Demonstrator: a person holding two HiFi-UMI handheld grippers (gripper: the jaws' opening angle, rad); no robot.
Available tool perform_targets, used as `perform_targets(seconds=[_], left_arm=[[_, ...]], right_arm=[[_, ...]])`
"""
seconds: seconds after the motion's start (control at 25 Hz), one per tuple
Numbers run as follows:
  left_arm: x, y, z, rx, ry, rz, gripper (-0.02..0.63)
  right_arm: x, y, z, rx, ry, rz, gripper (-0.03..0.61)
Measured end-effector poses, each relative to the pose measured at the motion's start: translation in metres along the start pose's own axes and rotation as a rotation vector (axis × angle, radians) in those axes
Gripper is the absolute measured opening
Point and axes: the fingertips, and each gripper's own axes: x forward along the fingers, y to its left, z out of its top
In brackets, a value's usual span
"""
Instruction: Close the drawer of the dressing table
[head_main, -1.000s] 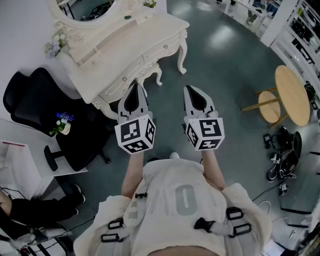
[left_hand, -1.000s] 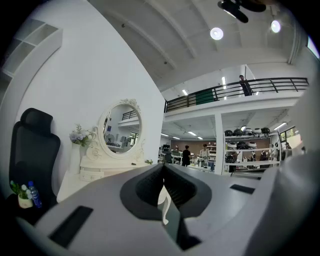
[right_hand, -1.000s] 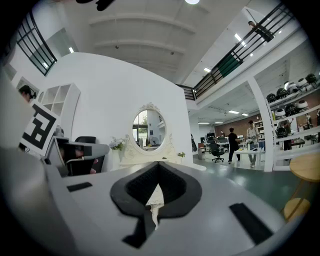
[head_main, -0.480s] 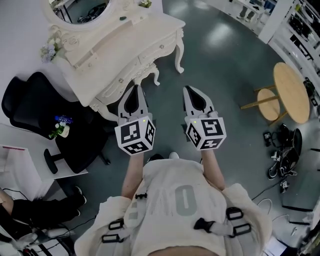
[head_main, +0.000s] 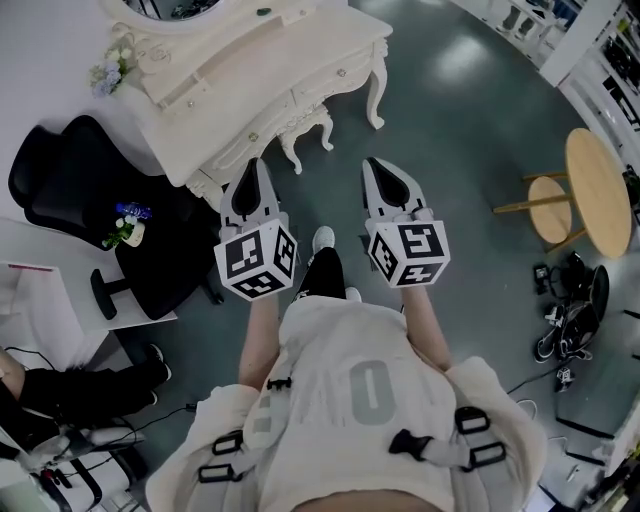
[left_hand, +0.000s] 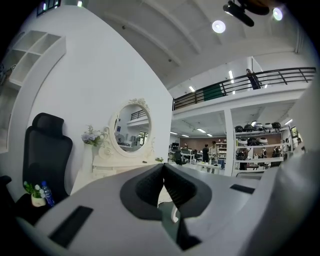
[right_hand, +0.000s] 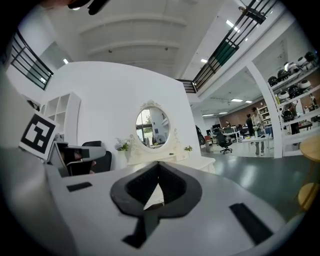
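Note:
The cream dressing table (head_main: 215, 95) with its oval mirror stands at the upper left of the head view, its drawer front (head_main: 325, 85) with small knobs facing me. I cannot tell whether a drawer stands out. My left gripper (head_main: 252, 170) is shut and empty, its tip close to the table's front leg (head_main: 292, 150). My right gripper (head_main: 378, 172) is shut and empty too, over bare floor to the right of the table. In the left gripper view the table (left_hand: 117, 162) and mirror (left_hand: 131, 127) lie ahead beyond the closed jaws. The right gripper view shows the mirror (right_hand: 152, 125) further off.
A black office chair (head_main: 80, 190) stands left of the table, beside a white desk (head_main: 60, 310) with a bottle and flowers (head_main: 125, 225). A round wooden table (head_main: 600, 190) and stool (head_main: 545, 210) are at the right, with cables and gear (head_main: 570, 310) on the floor.
I have stepped toward the dressing table, one shoe now showing between the grippers. The left gripper has shifted left, nearer the table's front. Both stay shut.

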Motion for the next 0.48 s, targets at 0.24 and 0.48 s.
perform_targets(seconds=[0.24,0.48], left_arm=[[0.028,0.004,0.006,-0.007,-0.023,-0.011,0.020],[0.064,-0.006,0.014,-0.001,-0.048,-0.051,0.020]], right_arm=[[0.026,-0.005,0.008,-0.055,0.006,0.011,0.009],[0.048,-0.018,0.023,-0.105,-0.013,0.002,0.009]])
